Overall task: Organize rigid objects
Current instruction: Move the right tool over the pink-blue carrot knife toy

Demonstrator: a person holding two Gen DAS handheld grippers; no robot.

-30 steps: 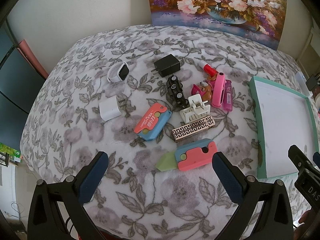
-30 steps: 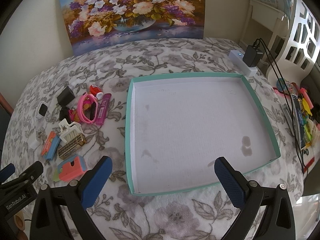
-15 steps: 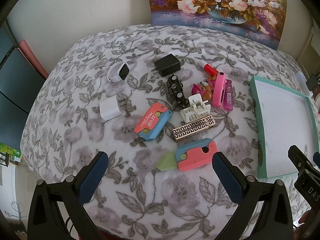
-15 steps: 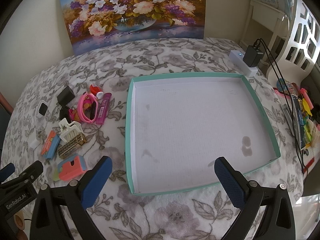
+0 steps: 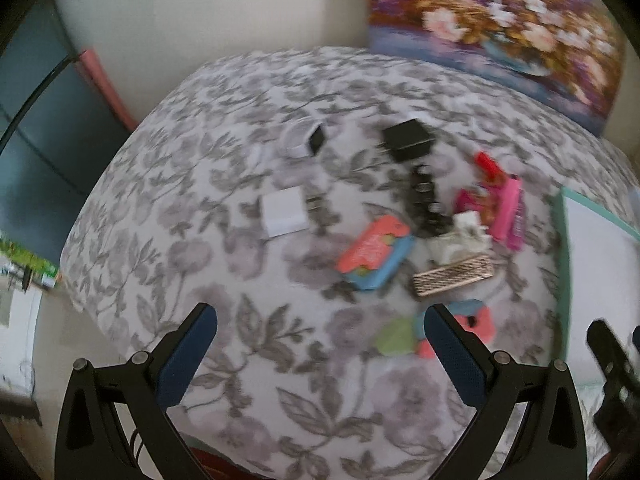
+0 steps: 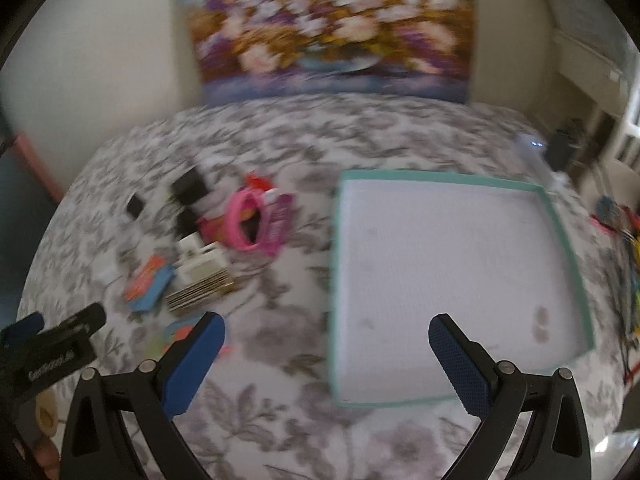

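Observation:
Small rigid things lie scattered on the flowered bedspread: a white charger cube [image 5: 283,216], a white smartwatch [image 5: 304,142], a black adapter [image 5: 408,142], a black toy car [image 5: 426,204], an orange-and-blue cutter [image 5: 376,252], a patterned bar [image 5: 452,280] and a pink band [image 5: 506,208]. A pink-and-blue cutter [image 5: 476,320] sits partly behind my left gripper's right finger. My left gripper [image 5: 320,320] hangs open over bare bedspread, holding nothing. My right gripper [image 6: 326,326] is open above the left rim of the empty teal tray [image 6: 335,264]. Both views are blurred.
A flower painting [image 6: 328,36] leans on the wall behind the bed. A white power strip with a black plug [image 6: 540,156] lies beyond the tray's far right corner. The bed drops off at the left edge [image 5: 100,240]. The left gripper's body [image 6: 52,344] shows at the right view's lower left.
Both grippers have swung left, and both views are now motion-blurred. The objects and the tray sit further right in each view. Nothing on the bed has moved, and both grippers stay open.

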